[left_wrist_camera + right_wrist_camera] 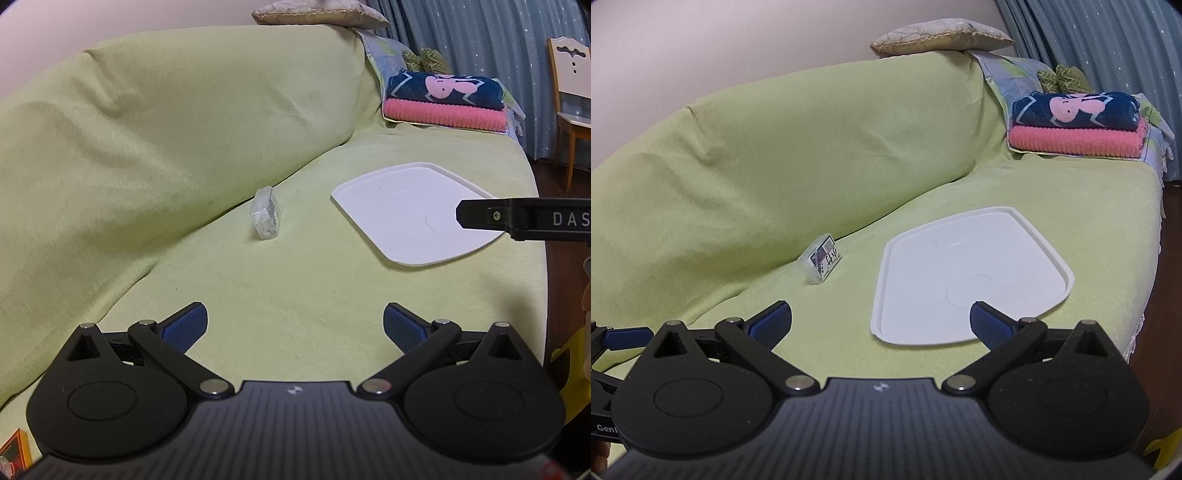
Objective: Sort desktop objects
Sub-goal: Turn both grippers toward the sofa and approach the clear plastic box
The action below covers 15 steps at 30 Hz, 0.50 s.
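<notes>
Left wrist view: the left claw (295,325) hangs above a sofa (155,122) draped in a matte, finely woven lime-green cover, its two ribbed blue pads (186,326) spread wide with nothing between them. Ahead on the seat, near the crease where the seat meets the backrest, lies a small clear plastic box (265,213), a rounded oblong with pale contents that are too blurred to name. Its long axis runs roughly away from the camera, tipped slightly to the left at the far end. Well apart to its right sits a flat white plastic tray (399,206), smooth, with rounded corners and a low raised rim, bare inside. One black finger of the right claw (476,215) reaches in from the right edge over the tray. Far back, a folded navy towel (445,88) rests on a ribbed pink towel (443,116).

Right wrist view: the right claw (881,323) is likewise spread, gripping nothing, its right pad overlapping the tray (960,229) near edge in the picture. The clear box (823,263) lies left of the tray, not touching it, a printed label facing up; here its long axis slants from near-left to far-right. A tan cushion (938,40) with corded edging sits on top of the backrest. A blue pad of the left claw (626,338) shows at the left edge.
</notes>
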Available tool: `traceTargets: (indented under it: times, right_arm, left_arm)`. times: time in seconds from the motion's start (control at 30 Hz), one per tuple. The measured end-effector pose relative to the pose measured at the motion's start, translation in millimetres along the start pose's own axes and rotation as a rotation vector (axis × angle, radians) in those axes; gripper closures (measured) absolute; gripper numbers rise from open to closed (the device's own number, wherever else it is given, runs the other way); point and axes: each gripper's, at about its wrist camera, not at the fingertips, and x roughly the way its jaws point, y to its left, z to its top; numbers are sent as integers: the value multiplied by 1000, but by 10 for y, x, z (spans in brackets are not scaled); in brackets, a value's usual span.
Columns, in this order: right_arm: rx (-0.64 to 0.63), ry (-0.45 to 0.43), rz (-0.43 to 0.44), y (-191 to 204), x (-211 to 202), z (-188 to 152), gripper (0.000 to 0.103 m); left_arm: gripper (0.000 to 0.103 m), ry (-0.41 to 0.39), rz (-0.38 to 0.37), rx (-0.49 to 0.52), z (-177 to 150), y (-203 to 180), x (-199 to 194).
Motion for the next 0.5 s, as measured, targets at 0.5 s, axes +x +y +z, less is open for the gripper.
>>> traceTargets:
  times: [0.5]
  right_arm:
    - [-63,11,-4,76,244,26,1]
  left_arm:
    - [1,3,-10,38,80,153,376]
